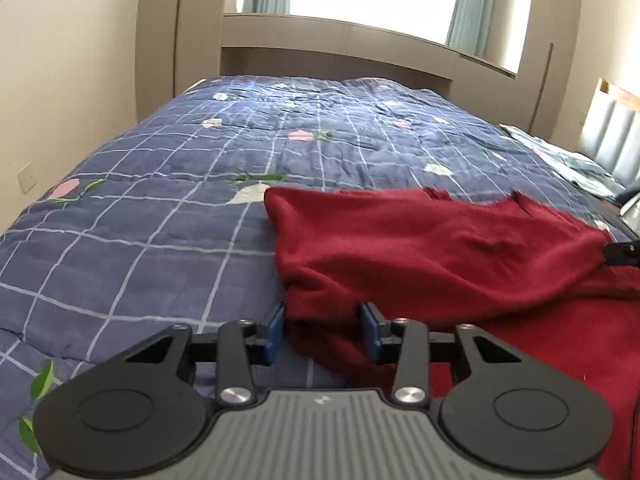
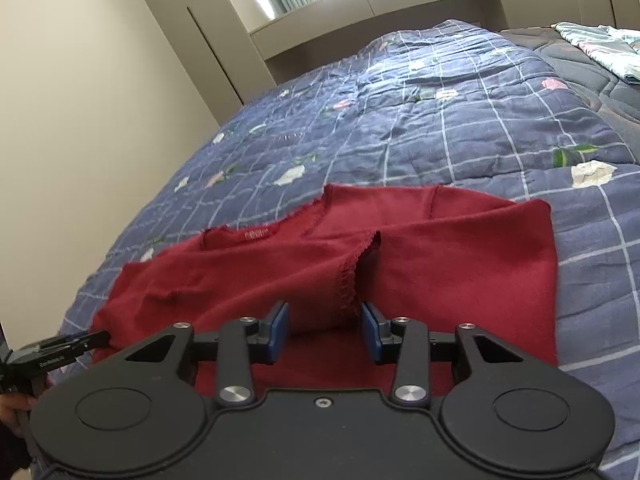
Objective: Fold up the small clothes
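The left gripper [image 1: 323,330] is standing open around a bunched fold of the red top [image 1: 440,248]; the right gripper [image 2: 324,330] is likewise open around a folded sleeve. Neither is pinching, so closing may be catching one layer only and dragging the fold apart. The soft, fine knit with frayed edges is lying near the quilt's [image 1: 160,208] near edge.

Bed [image 1: 160,220], checked quilt; red garment [image 2: 440,248] on it.

Red garment [image 1: 420,248] bunched between parted hand-held gripper [image 1: 325,330].
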{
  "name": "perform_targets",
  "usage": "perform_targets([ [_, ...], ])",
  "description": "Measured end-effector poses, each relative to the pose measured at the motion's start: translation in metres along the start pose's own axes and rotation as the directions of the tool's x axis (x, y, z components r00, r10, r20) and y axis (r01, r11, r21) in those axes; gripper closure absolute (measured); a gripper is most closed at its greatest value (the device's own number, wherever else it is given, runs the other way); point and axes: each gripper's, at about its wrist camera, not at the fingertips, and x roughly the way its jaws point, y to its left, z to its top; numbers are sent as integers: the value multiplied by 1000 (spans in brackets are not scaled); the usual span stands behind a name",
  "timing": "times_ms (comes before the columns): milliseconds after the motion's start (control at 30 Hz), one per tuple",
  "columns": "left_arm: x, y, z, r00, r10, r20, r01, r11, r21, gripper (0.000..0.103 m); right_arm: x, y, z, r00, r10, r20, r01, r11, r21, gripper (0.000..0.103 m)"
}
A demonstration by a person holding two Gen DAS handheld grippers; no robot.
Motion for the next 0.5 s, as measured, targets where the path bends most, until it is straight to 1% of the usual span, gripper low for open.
perform_targets([
  [33,0,-1,1,1000,2,4,-2,1000,-3,63,0,1,1,1000,-7,-5,7,1000,-8,89],
  [67,-2,-2,1,1000,5,5,-5,1000,3,63,-2,3,2,1000,-21,-5,21,1000,-12,96],
  [167,-3,-1,0,1000,-2,-4,2,1000,24,63,-15,4,1,1000,-19,7,19,1000,-3,96],
  [233,-6,2,-3,1000,-10,-8,10,1000,21,64,-21,4,-3,1000,-28,8,28,999,-15,96],
  [333,-3,8,-6,1000,-23,-15,23,1000,2,64,-19,0,-8,999,-36,-13,35,999,-11,96],
  [367,-3,8,-7,1000,-24,-12,24,1000,-4,69,-18,-1,-9,999,-38,-15,38,999,-1,96],
  [400,-4,8,-7,1000,-27,-6,27,1000,-7,77,-17,-3,-10,999,-37,-15,37,999,10,96],
  [433,-6,7,-7,999,-36,2,36,999,-12,87,-17,-3,-10,999,-36,-12,36,999,19,96],
  [500,-10,5,-7,999,-28,17,29,999,-24,91,-17,-1,-11,999,-39,-8,39,999,9,96],
])
